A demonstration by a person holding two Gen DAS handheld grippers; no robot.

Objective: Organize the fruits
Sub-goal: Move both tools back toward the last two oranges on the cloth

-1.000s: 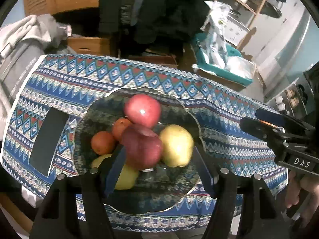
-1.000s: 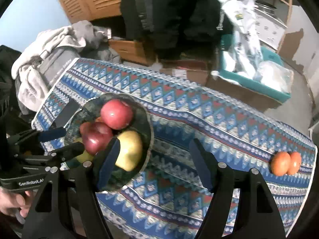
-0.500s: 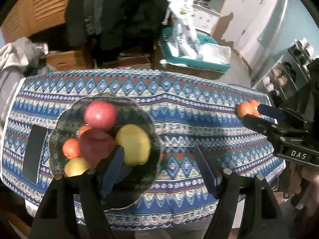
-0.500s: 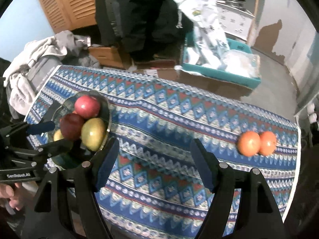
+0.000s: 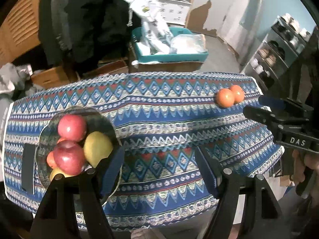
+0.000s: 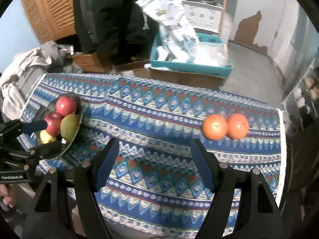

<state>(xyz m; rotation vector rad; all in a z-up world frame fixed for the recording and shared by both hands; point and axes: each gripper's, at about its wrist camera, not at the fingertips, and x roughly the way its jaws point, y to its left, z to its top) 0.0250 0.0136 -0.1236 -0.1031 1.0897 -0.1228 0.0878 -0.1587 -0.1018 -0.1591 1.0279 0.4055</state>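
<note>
A glass plate [image 5: 108,124] at the table's left holds two red apples [image 5: 71,127], a yellow-green fruit [image 5: 97,146] and small oranges; it also shows in the right wrist view [image 6: 78,104]. Two oranges [image 5: 229,97] lie side by side on the patterned cloth at the far right, also in the right wrist view [image 6: 225,126]. My left gripper [image 5: 159,171] is open and empty, above the table's near edge beside the plate. My right gripper [image 6: 154,162] is open and empty, left of and nearer than the two oranges.
A black flat object [image 5: 28,167] lies on the cloth left of the plate. Beyond the table stand a teal crate with plastic bags [image 6: 191,59], cardboard boxes, a pile of clothes [image 6: 24,73] and a shelf unit [image 5: 279,47] at the right.
Both grippers have drawn back and swung right. The plate has slid to the left of both views and the two oranges have come into view. Both grippers stay open.
</note>
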